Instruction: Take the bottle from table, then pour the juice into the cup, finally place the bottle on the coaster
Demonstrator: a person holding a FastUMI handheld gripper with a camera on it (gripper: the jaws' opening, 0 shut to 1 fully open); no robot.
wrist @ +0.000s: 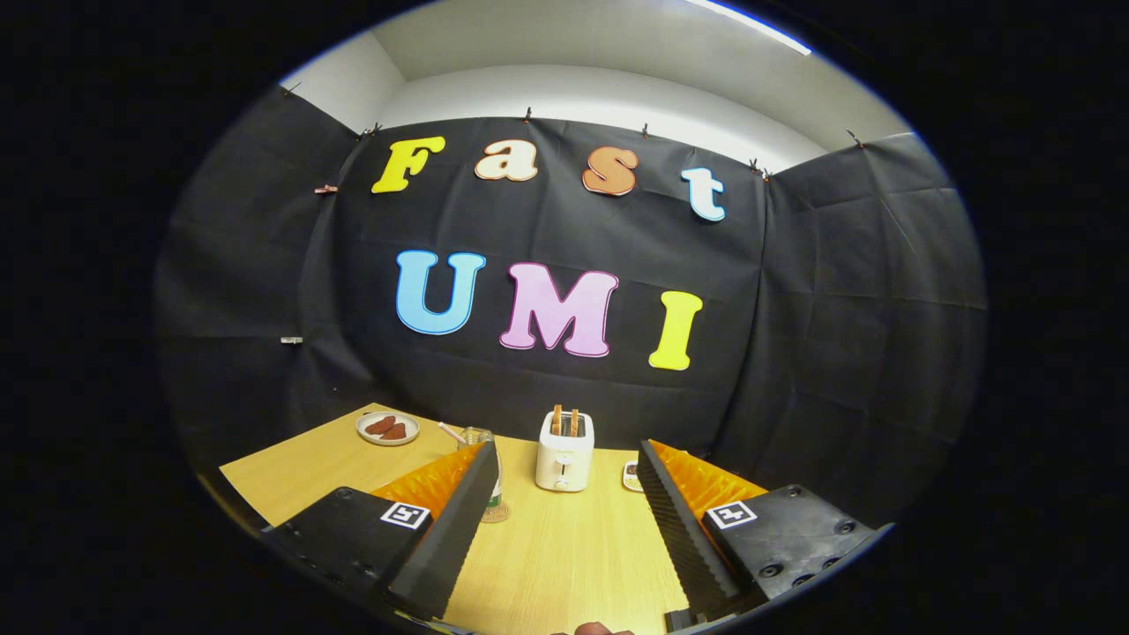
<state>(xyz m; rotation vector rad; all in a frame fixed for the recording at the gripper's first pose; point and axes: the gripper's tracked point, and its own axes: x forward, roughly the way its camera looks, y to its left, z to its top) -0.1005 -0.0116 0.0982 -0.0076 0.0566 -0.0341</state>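
Presently the gripper (564, 481) stands wide open above the wooden table (564, 547), its two fingers spread well apart and holding nothing; bare tabletop lies between them. Beyond the fingers, roughly centred between them, a white toaster (564, 454) stands upright near the back of the table with two slices of toast (565, 421) protruding from its slots. Behind the tip of the left finger, a bottle (497, 481) is largely hidden; only a narrow strip of it shows, and it appears to rest on a round coaster (496, 512), whose edge is visible at the finger's side. A clear cup (474, 437) with a straw stands just behind that same fingertip. Farther left, well apart, a small plate (388, 428) carries brown food pieces. Beside the right fingertip, a small patterned item (631, 474) lies partly concealed; its nature cannot be determined.
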